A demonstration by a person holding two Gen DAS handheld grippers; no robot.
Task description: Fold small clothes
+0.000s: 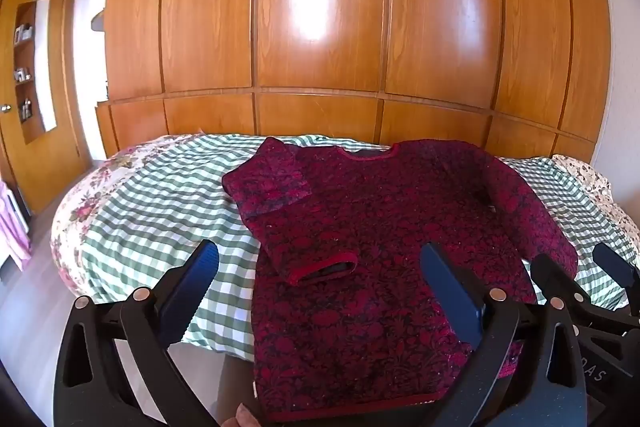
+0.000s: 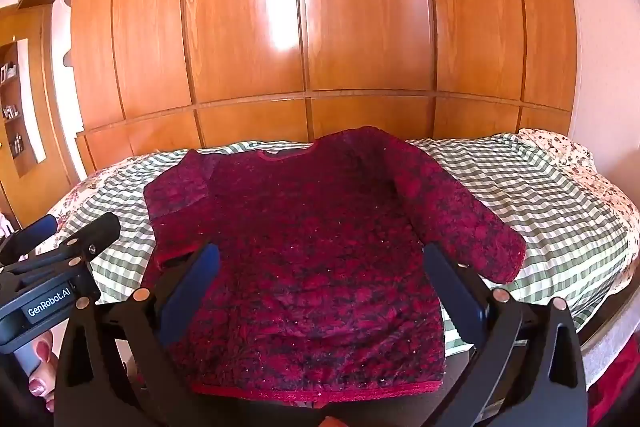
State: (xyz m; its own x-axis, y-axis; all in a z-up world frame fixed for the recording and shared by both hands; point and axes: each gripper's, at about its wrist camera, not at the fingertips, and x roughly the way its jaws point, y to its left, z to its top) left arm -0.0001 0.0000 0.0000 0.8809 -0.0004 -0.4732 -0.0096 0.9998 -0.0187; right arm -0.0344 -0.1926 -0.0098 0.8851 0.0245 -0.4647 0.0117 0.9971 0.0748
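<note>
Left wrist view showed a dark red floral long-sleeved top [image 1: 360, 227] lying flat on the green-checked bed [image 1: 140, 207], its length running away from both released jaws; its unfolded sleeve [image 2: 460, 219] lay nearer the right gripper [image 2: 320, 291], the left gripper [image 1: 316, 291] alongside

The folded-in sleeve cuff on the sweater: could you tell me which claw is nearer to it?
Left. The left claw hangs open right before the folded sleeve cuff; the right claw, also open, faces the sweater's middle, farther over.

Black left gripper [image 1: 320, 291], blue pads, silver screws, right gripper [image 2: 320, 291] alike (white "GenRobot.AI" label)
</note>
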